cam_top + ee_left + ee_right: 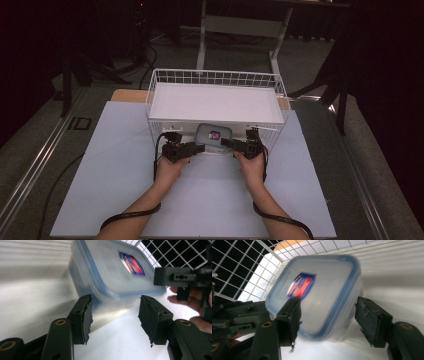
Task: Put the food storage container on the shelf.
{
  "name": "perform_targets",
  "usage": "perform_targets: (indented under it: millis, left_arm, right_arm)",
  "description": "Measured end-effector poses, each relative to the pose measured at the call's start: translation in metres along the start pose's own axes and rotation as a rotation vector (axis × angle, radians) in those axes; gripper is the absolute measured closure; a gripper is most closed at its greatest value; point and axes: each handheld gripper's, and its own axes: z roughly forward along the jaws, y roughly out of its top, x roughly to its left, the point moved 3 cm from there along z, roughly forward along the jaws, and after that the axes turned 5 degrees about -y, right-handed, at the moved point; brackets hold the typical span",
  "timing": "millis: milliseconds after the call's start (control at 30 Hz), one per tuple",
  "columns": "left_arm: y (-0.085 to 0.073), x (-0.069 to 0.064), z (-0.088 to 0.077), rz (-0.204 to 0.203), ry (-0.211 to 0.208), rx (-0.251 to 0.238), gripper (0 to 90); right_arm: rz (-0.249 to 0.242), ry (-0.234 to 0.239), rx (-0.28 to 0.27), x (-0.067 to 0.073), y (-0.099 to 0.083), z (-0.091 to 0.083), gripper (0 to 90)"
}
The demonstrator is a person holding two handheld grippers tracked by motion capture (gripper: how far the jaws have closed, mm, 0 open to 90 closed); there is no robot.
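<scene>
A clear plastic box with a blue-rimmed lid and a red and blue label lies under the white shelf of a wire rack. My left gripper is at the box's front left, my right gripper at its front right. In the left gripper view the gripper stands open, with the box just beyond its tips. In the right gripper view the gripper is open too. Its jaws flank a corner of the box without closing on it.
The rack's white shelf board covers the box from above, and wire mesh walls the sides. The rack stands on a white sheet over the table. The right gripper and a hand show in the left gripper view.
</scene>
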Motion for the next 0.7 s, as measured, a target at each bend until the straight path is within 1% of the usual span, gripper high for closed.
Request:
perform_targets:
  millis: [67,167,200,233,267,333,367,400,433,467,500,567,600,633,667,700]
  left_arm:
    - [0.0,0.0,0.0,-0.007,-0.006,-0.004,45.3]
    - [0.001,-0.001,-0.002,0.004,-0.006,-0.009,45.3]
    - [0.001,-0.003,-0.003,0.004,-0.017,-0.012,45.3]
    - [0.001,-0.004,-0.004,0.007,-0.015,-0.009,45.1]
    - [0.001,-0.005,-0.006,0.017,-0.006,-0.004,44.2]
    - [0.0,-0.007,-0.01,0.04,-0.008,-0.011,43.2]
    - [-0.001,-0.008,-0.012,0.051,-0.006,-0.013,43.2]
    - [-0.002,-0.01,-0.015,0.06,-0.021,-0.023,41.2]
    - [-0.003,-0.011,-0.017,0.071,-0.028,-0.022,38.1]
    - [-0.004,-0.013,-0.02,0.085,-0.036,-0.024,36.8]
    - [-0.005,-0.015,-0.023,0.112,-0.052,-0.026,34.2]
    - [-0.007,-0.019,-0.028,0.138,-0.058,-0.044,29.8]
    - [-0.008,-0.021,-0.032,0.149,-0.068,-0.063,25.6]
    - [-0.01,-0.023,-0.034,0.167,-0.063,-0.075,20.5]
    - [-0.012,-0.025,-0.037,0.183,-0.06,-0.082,14.7]
    - [-0.014,-0.027,-0.04,0.194,-0.071,-0.081,13.6]
  right_arm:
    - [-0.001,0.005,0.012,-0.001,0.001,0.0,36.2]
    - [-0.011,-0.001,0.012,0.0,0.001,0.0,35.9]
    - [-0.015,-0.001,0.008,0.0,0.0,0.0,35.0]
    - [-0.024,-0.01,-0.008,0.0,0.0,0.0,34.6]
    - [-0.02,-0.01,-0.007,0.0,-0.001,0.0,34.7]
    - [0.007,0.009,0.006,0.003,-0.005,-0.005,34.7]
    - [-0.008,0.004,-0.011,0.003,-0.006,-0.005,34.0]
    - [-0.029,0.006,-0.028,0.003,-0.007,-0.006,34.0]
    - [-0.05,0.008,-0.035,0.003,-0.009,-0.008,34.0]
    - [-0.055,0.003,-0.035,0.004,-0.01,-0.01,34.1]
    - [-0.067,-0.005,-0.038,0.004,-0.012,-0.011,34.2]
    - [-0.102,-0.024,-0.044,0.006,-0.014,-0.017,34.4]
    - [-0.117,-0.025,-0.05,0.008,-0.015,-0.021,34.9]
    - [-0.127,-0.025,-0.057,0.01,-0.016,-0.025,35.7]
    - [-0.147,-0.028,-0.061,0.012,-0.016,-0.028,35.7]
    - [-0.163,-0.03,-0.065,0.014,-0.017,-0.031,35.8]
